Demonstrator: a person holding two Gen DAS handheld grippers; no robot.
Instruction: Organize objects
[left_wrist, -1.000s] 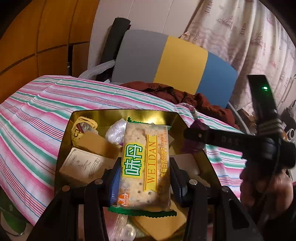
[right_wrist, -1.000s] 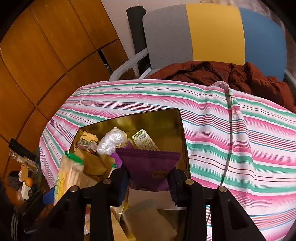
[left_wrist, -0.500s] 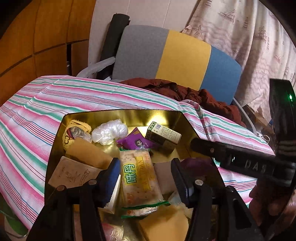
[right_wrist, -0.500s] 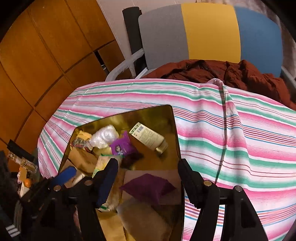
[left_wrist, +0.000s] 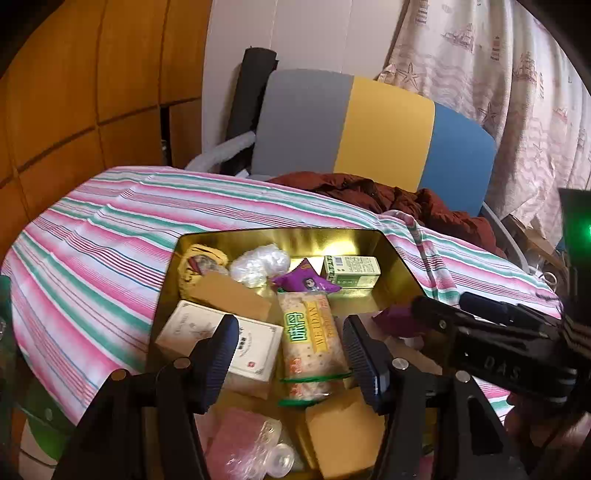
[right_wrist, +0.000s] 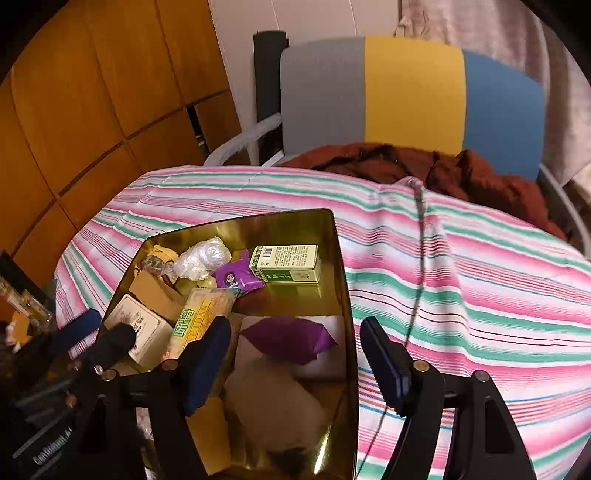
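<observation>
An open gold tin (left_wrist: 280, 233) (right_wrist: 341, 280) sits on the striped tablecloth, packed with snacks and small boxes. A WEIDAN cracker packet (left_wrist: 310, 339) (right_wrist: 199, 314) lies flat in it, below and between the spread fingers of my left gripper (left_wrist: 290, 321), which is open and holds nothing. A purple packet (right_wrist: 288, 339) rests at the tin's right side, under my right gripper (right_wrist: 295, 325), also open and apart from it. In the left wrist view the right gripper (left_wrist: 436, 310) reaches in from the right.
A green box (right_wrist: 288, 264), a small purple pouch (right_wrist: 234, 277), a clear plastic wad (right_wrist: 201, 256), a white box (left_wrist: 221, 339) and tan cartons (left_wrist: 229, 295) fill the tin. A striped cloth (right_wrist: 461, 280) covers the table. Behind stands a chair (left_wrist: 369, 129) with a brown jacket (right_wrist: 424, 166).
Both grippers opened and drew back. The cracker packet left the left gripper and the purple packet left the right one; both now lie in the tin.
</observation>
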